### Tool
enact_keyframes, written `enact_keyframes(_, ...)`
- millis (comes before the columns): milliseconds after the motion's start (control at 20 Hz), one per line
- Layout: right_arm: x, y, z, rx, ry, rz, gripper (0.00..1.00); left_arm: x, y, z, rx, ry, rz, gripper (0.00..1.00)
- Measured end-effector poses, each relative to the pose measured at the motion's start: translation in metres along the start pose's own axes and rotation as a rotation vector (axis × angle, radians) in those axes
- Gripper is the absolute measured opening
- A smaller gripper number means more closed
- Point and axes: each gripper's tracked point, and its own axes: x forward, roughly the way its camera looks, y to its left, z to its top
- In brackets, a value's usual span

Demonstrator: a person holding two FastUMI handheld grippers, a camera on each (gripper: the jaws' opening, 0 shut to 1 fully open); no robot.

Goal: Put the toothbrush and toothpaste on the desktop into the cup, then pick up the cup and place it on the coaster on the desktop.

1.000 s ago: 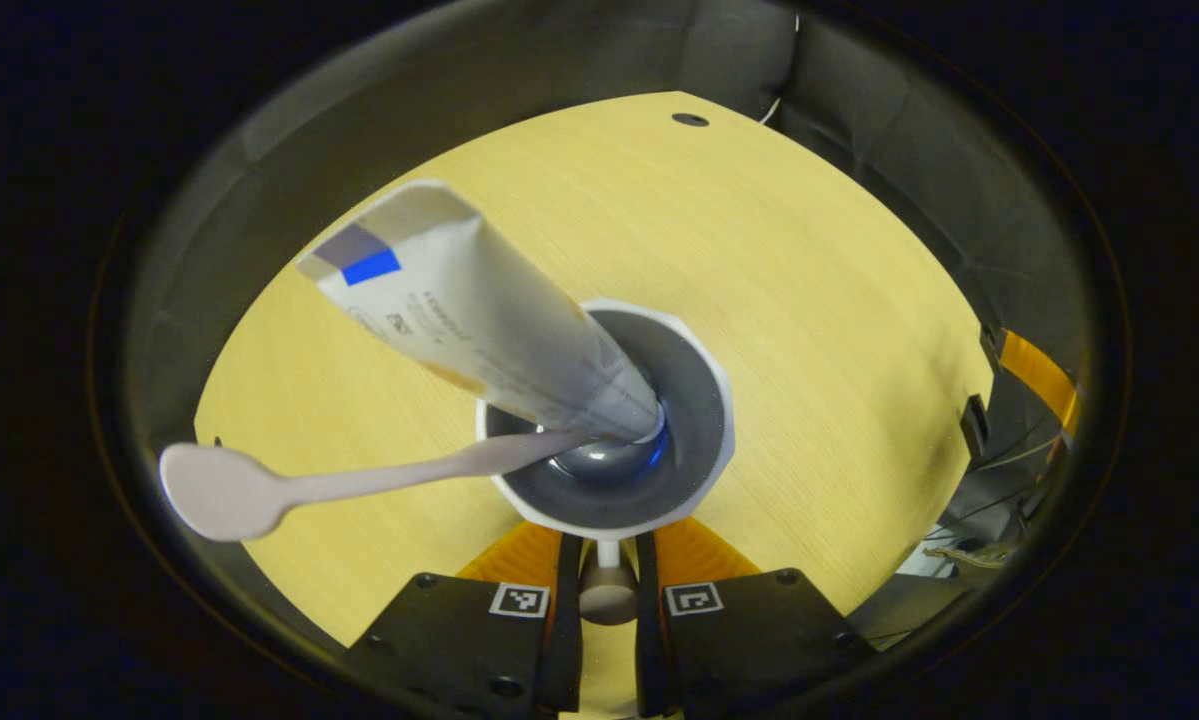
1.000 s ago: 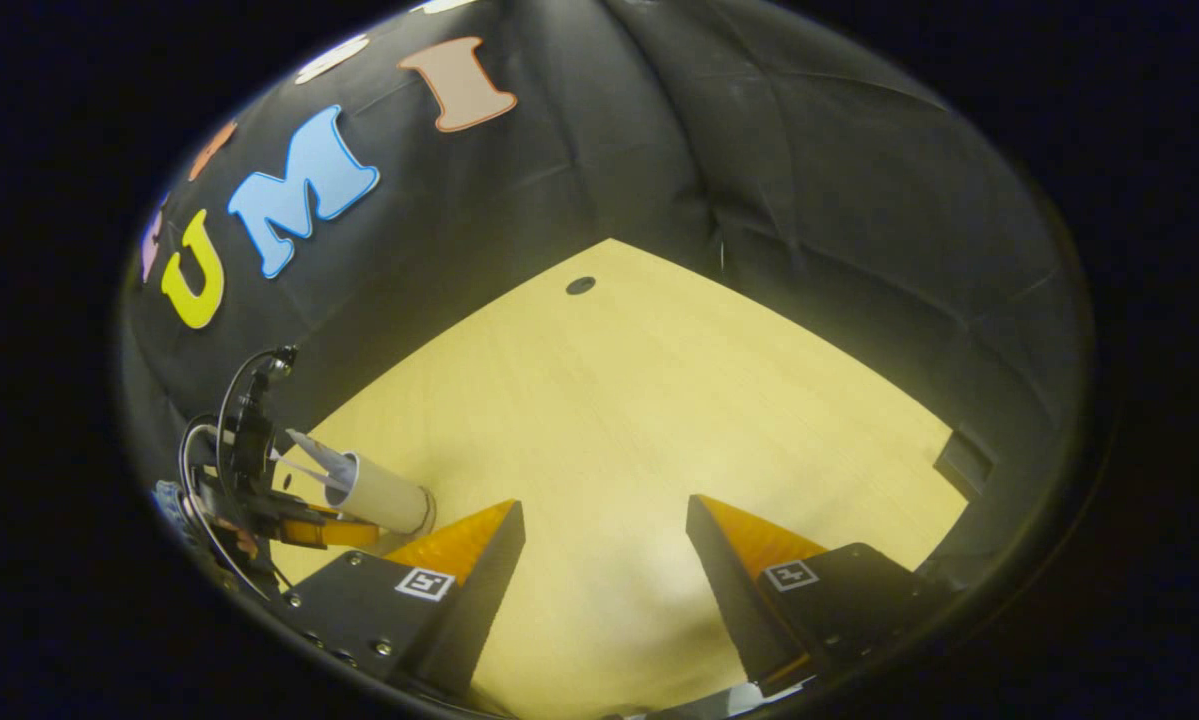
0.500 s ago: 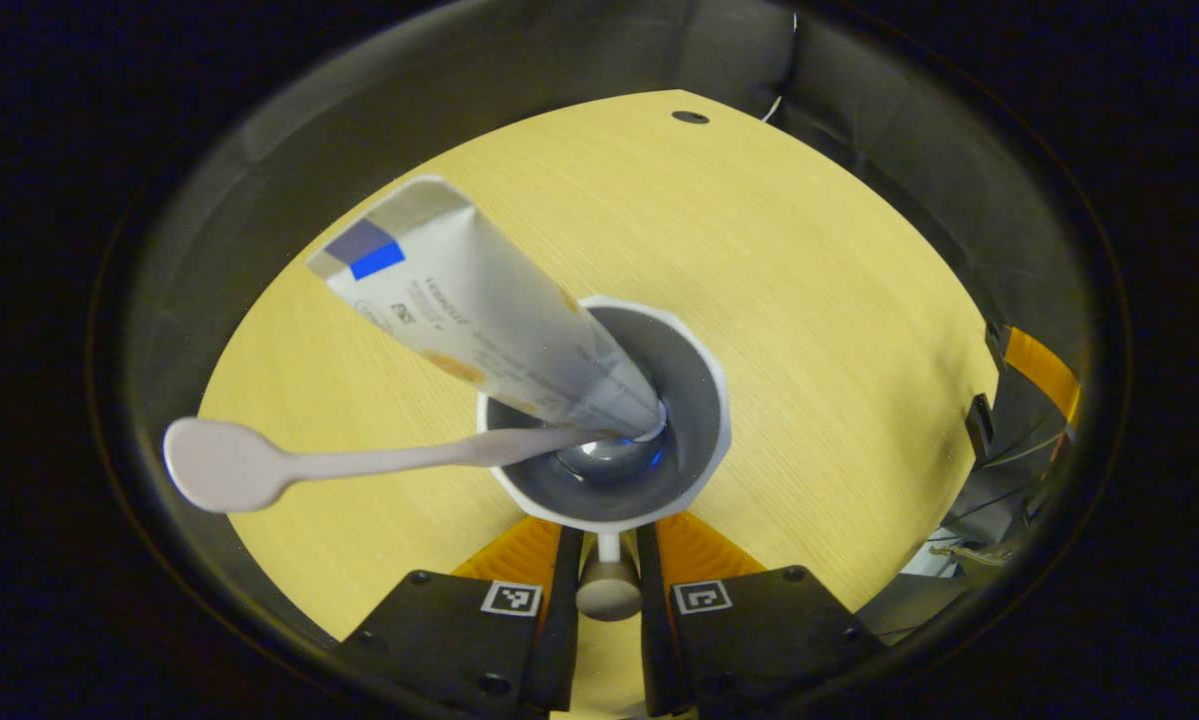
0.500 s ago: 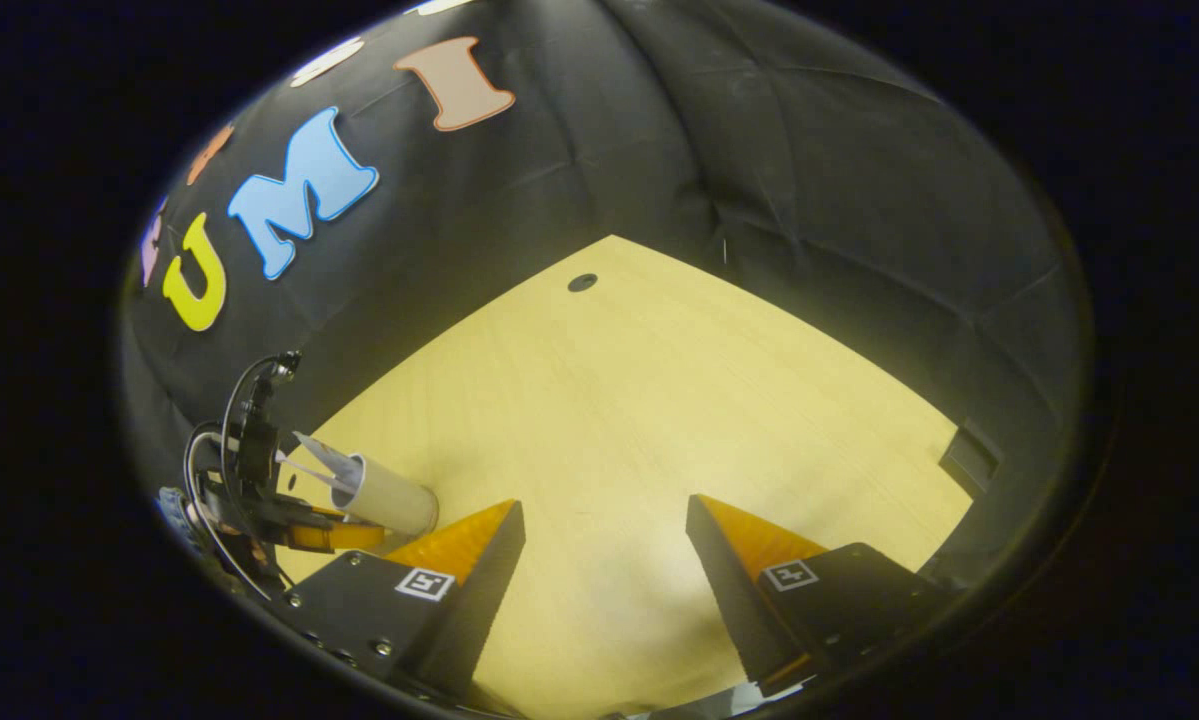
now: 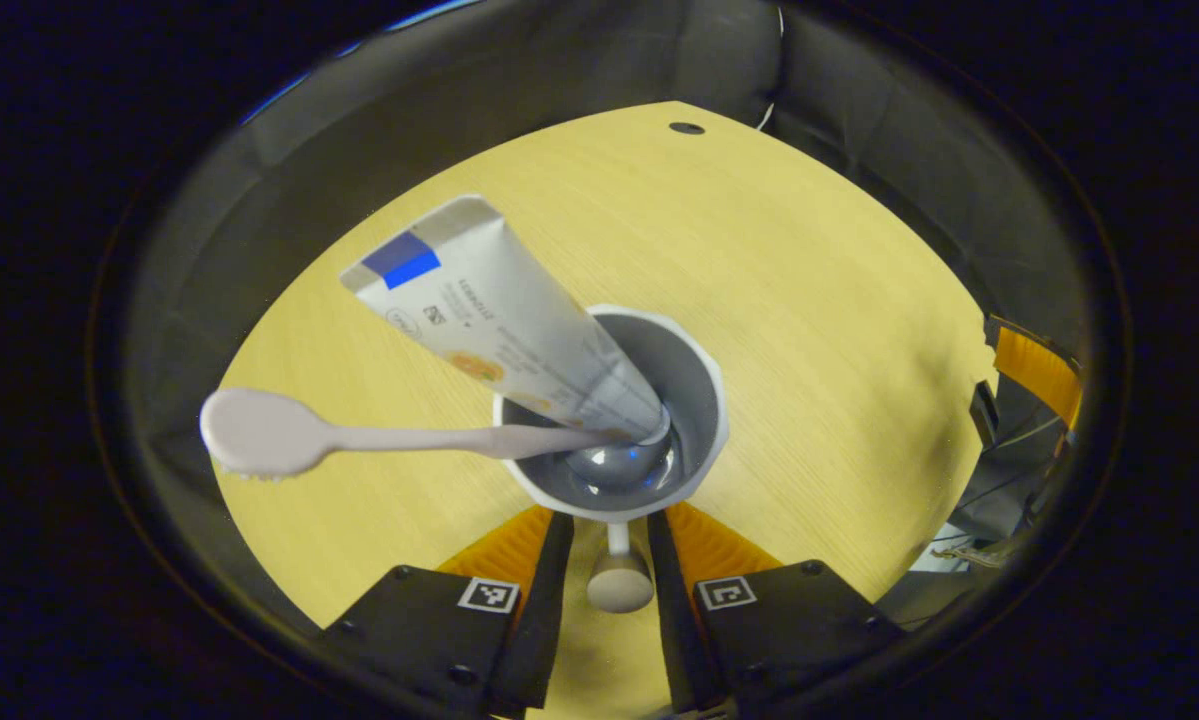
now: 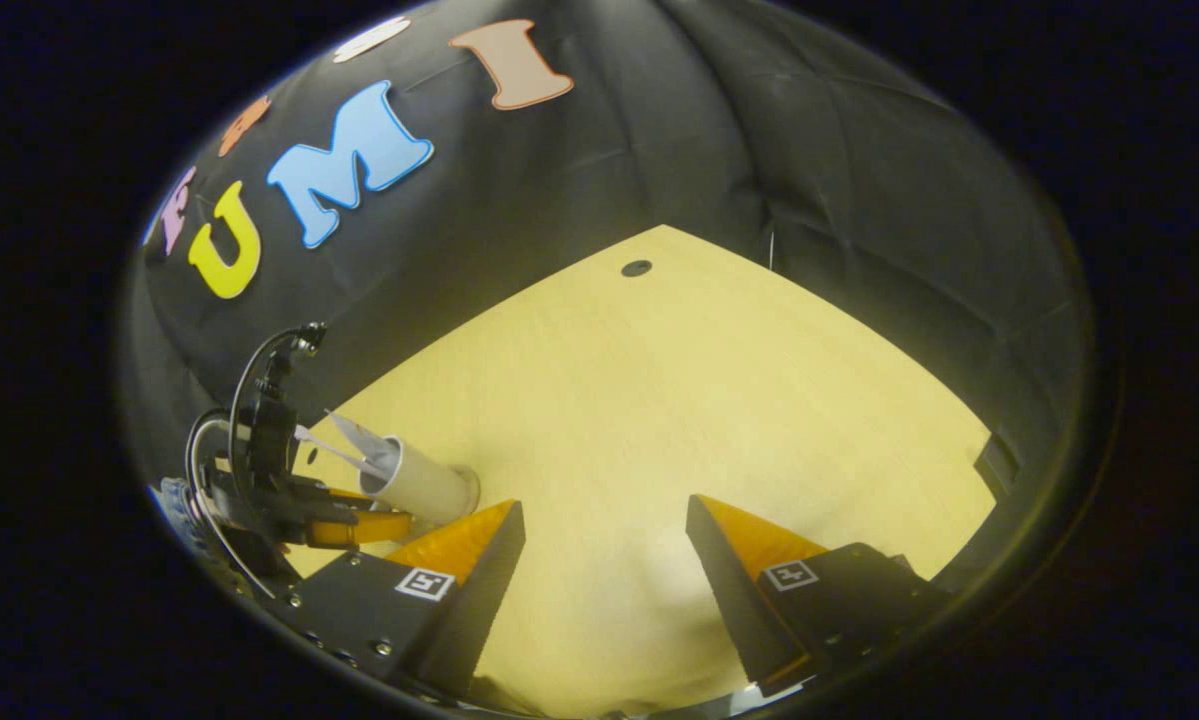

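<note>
The toothpaste tube point(image 5: 504, 320) and the toothbrush point(image 5: 379, 438) are both standing in the white cup point(image 5: 704, 400), leaning out over its rim toward the left of the left gripper view, so the filling part of the job looks done and the carrying part is what is in hand. The left gripper point(image 5: 614, 570) is gripping the cup by its handle point(image 5: 619, 585), its jaws pinching the slim stalk and knob from either side. From the right gripper view the cup point(image 6: 429, 485) is sitting low, at or just above the wooden surface point(image 6: 659, 400); I cannot tell whether it is touching. The right gripper point(image 6: 604, 540) is hanging over bare wood with its jaws spread wide, holding nothing. I am not making out a coaster on the wood from where I am looking. To my mind the next move is calling for finding that coaster, bringing the cup over it level so the tall tube and brush are not tipping out, then lowering it squarely before the jaws are letting go.
</note>
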Motion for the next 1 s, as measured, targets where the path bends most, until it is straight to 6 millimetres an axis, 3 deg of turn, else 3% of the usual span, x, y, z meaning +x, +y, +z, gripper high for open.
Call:
enact_keyframes(100,-0.003,0.003,-0.001,-0.003,-0.005,0.000,0.96,-0.007,0.005,0.005,0.011,-0.026,0.019,0.53)
enact_keyframes(200,-0.005,0.008,0.001,0.000,-0.013,0.001,0.96,-0.014,0.010,0.006,0.032,-0.051,0.037,0.78)
enact_keyframes(350,-0.010,0.021,0.007,-0.006,-0.031,0.012,0.96,-0.034,0.012,0.007,0.036,-0.104,0.047,0.78)
enact_keyframes(550,-0.019,0.060,0.026,-0.113,-0.084,0.041,0.96,-0.073,0.012,0.000,-0.031,-0.220,0.051,0.78)
enact_keyframes(850,-0.042,0.132,0.047,-0.301,-0.177,0.114,0.96,-0.157,0.039,-0.009,-0.152,-0.461,0.099,0.78)
enact_keyframes(950,-0.053,0.166,0.058,-0.342,-0.214,0.164,0.96,-0.197,0.050,-0.006,-0.208,-0.557,0.119,0.78)
enact_keyframes(1000,-0.056,0.183,0.062,-0.358,-0.229,0.190,0.95,-0.217,0.056,-0.001,-0.233,-0.608,0.135,0.83)
